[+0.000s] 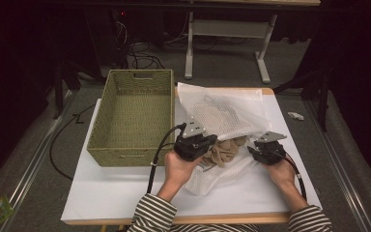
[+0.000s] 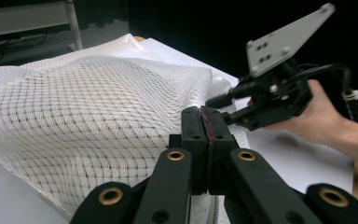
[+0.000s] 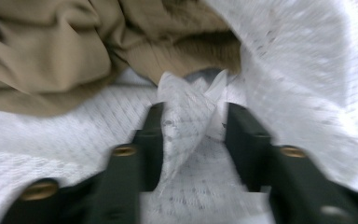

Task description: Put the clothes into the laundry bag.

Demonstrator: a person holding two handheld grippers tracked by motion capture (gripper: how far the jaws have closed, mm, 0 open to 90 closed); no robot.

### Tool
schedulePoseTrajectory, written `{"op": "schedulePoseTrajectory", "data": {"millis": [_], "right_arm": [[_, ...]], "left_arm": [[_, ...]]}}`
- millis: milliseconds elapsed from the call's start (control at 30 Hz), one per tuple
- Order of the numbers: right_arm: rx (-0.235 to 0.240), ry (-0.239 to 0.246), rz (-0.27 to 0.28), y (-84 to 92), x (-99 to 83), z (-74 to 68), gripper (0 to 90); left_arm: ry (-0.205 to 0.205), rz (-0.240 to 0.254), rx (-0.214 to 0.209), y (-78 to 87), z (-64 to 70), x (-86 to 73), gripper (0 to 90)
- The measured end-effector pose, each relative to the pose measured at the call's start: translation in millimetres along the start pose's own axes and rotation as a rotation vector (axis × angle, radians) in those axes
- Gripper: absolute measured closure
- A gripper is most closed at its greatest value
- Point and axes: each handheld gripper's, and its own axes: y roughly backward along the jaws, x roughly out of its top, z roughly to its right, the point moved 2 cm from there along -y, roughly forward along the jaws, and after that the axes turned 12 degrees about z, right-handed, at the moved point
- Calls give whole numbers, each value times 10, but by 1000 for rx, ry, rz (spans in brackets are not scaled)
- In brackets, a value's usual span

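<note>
A white mesh bag (image 1: 222, 113) lies on the white table (image 1: 116, 193), with a tan garment (image 1: 224, 150) bunched at its open mouth. My left gripper (image 1: 208, 141) is at the left side of that mouth, shut on the bag's edge; in the left gripper view its jaws (image 2: 206, 112) press together and the mesh bag (image 2: 74, 107) rises taut toward them. My right gripper (image 1: 250, 151) is at the right side of the mouth. Its jaws (image 3: 191, 109) stand apart around an upright fold of the mesh bag (image 3: 298, 70), just below the tan garment (image 3: 74, 46).
A green woven basket (image 1: 125, 157) stands empty on the table's left half, close beside my left gripper. A desk frame (image 1: 263, 63) stands on the floor behind the table. A small white object (image 1: 295, 115) lies off the right edge.
</note>
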Motion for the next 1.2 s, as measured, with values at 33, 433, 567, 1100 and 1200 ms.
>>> {"op": "schedulePoseTrajectory", "data": {"millis": [33,433,567,1100,1200], "right_arm": [[10,-2,-9,-33,-22,1,801],[47,-10,153,705,-257,-21,872],[88,-21,121,801,-435,-40,803],[45,-24,160,689,173,-16,573],[26,-15,77,430,147,16,533]], "left_arm": [[0,1,1,4,-3,2,893],[11,23,28,83,-62,28,893],[4,4,27,66,-49,0,893],[-18,-22,18,94,15,-38,893],[-19,-18,17,117,22,-40,892]]}}
